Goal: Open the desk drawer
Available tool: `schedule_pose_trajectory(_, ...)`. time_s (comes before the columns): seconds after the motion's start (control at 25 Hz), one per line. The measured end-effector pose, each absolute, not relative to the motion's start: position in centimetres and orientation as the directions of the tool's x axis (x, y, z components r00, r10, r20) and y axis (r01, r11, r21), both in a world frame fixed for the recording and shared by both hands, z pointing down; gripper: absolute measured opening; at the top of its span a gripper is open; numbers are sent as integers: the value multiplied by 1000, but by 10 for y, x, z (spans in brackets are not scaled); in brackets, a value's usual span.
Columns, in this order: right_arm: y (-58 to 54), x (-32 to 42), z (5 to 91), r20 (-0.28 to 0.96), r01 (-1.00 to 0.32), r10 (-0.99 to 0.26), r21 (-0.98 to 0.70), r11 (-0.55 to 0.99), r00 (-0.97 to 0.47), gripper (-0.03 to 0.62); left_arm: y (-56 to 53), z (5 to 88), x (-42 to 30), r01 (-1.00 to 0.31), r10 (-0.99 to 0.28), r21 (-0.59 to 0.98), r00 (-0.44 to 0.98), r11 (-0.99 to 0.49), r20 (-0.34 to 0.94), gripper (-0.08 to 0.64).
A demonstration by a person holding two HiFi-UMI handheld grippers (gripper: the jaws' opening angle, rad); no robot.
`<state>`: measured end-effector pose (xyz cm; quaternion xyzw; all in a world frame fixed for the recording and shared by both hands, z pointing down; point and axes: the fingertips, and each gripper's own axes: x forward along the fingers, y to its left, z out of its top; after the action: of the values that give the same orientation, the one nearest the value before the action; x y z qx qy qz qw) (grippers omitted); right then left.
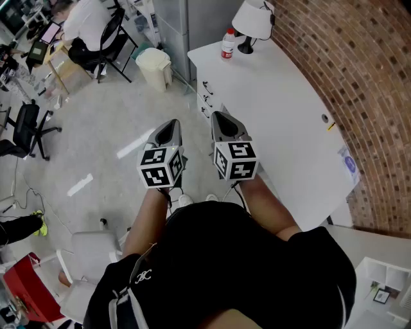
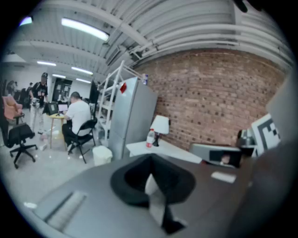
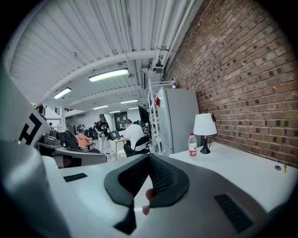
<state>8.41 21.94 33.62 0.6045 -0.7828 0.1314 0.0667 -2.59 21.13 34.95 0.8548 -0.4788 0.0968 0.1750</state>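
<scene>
The white desk (image 1: 282, 109) runs along the brick wall, and its drawer fronts with dark handles (image 1: 207, 88) face the floor at its left end. My left gripper (image 1: 168, 126) and right gripper (image 1: 222, 119) are held side by side in front of me, short of the drawers, touching nothing. Both are shut and empty. In the left gripper view the shut jaws (image 2: 150, 159) point toward the desk (image 2: 160, 148). The right gripper view has its shut jaws (image 3: 149, 159) aimed along the desk top (image 3: 237, 162).
A white lamp (image 1: 253, 19) and a bottle (image 1: 227, 44) stand at the desk's far end. A cream bin (image 1: 156, 67) sits on the floor beside a grey cabinet (image 1: 186, 26). A seated person (image 1: 87, 26) and an office chair (image 1: 26, 128) are at the left.
</scene>
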Motion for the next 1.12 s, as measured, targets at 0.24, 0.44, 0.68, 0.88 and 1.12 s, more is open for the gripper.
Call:
schedule_pose_trajectory(0.24,216,77,337,268,-961,-926,-152,232,-266,-9,207,350,-31,-847,-779,222,532,-483,333,-2)
schedule_pose_trajectory(0.44,217,68,341,270,-957,-922,-161,241,-278,-9,203,353,-38,-842,-772,232,539,-487,336,-2)
schedule_pose_trajectory(0.68,215,59,352,298,-967,-921,-128,221,-250,-9,194,360,-44,-829,-755,247,559,-501,343,-2)
schedule_pose_trajectory(0.88,209,57,362,323,-977,-925,-137,164,-200,-9,183,362,-50,-811,-734,246,586,-532,344,-2)
schedule_pose_trajectory(1.12,200,54,366,321,-982,-936,-164,99,-147,-9,169,369,-63,-791,-717,262,612,-554,334,-2)
